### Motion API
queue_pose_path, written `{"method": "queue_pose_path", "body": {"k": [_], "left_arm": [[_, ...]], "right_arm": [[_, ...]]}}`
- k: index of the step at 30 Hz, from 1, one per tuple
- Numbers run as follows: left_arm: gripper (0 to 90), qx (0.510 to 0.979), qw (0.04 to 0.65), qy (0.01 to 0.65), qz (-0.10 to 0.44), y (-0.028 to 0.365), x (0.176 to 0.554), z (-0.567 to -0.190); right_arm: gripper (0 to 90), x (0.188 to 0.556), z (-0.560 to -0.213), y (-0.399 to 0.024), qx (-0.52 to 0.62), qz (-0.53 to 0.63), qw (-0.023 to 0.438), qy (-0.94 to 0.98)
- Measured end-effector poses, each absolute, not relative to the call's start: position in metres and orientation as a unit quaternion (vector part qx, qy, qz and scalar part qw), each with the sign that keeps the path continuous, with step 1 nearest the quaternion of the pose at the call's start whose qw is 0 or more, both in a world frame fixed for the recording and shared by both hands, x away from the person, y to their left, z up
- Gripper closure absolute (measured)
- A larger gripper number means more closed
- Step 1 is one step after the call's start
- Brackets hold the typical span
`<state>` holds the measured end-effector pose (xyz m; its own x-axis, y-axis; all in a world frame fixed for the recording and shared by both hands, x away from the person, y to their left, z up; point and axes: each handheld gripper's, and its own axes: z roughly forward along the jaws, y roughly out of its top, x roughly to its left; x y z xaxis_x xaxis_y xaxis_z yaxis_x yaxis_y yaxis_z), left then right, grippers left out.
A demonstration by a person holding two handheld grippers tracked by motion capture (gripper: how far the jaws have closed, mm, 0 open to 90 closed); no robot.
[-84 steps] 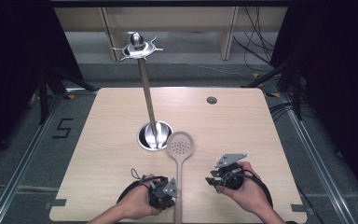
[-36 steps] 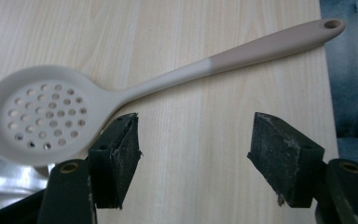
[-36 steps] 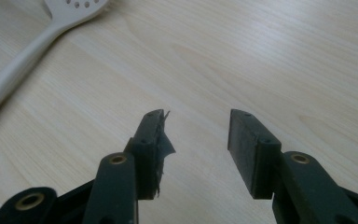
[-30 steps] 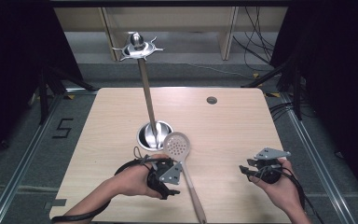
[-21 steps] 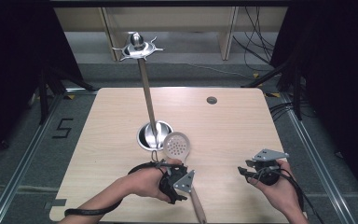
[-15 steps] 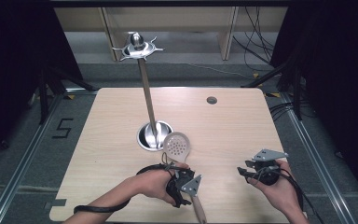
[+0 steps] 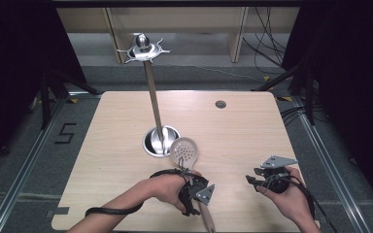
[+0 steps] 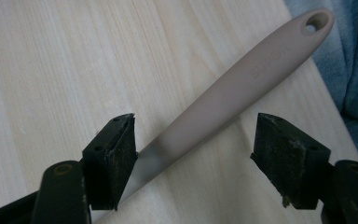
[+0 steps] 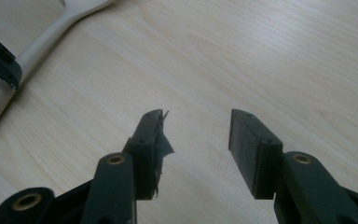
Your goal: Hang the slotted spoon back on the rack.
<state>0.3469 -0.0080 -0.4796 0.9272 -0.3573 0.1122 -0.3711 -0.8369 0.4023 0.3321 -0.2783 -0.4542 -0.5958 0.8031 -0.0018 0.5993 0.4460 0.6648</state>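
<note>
A slotted spoon point(image 7: 184, 151) lies flat on the wooden table point(image 7: 252, 136), its round perforated head just near-right of the metal stand's base point(image 7: 161, 141) and its beige handle point(image 8: 223, 98) running toward the near edge of the table. The left gripper point(image 7: 197, 194) sits over the middle of that handle, close to the near edge. In the left gripper view the jaws stand released, spread wide on either side of the handle: the handle passes between them at a slant, touching or nearly touching one pad point(image 8: 116, 154) and well apart from the other, with its hanging-hole end reaching past the jaws to the table's edge. The right gripper point(image 7: 253, 178) is held to the right, well apart from the spoon. Its jaws have just been opening and stand parted over bare wood with nothing between them.
</note>
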Motion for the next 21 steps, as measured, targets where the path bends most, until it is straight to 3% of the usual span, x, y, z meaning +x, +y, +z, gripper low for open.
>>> {"method": "queue_pose_path", "body": {"k": [11,21], "left_arm": [[37.5,0.96,0.205,-0.19,0.017,-0.0106,0.3503,-0.4807],[45.1,0.96,0.169,-0.219,0.053,-0.0161,0.3422,-0.4797]], "right_arm": [[54.9,0.3315,-0.4546,-0.2766,0.422,0.317,0.154,0.835],[54.4,0.3318,-0.4562,-0.276,0.42,0.317,0.154,0.836]]}}
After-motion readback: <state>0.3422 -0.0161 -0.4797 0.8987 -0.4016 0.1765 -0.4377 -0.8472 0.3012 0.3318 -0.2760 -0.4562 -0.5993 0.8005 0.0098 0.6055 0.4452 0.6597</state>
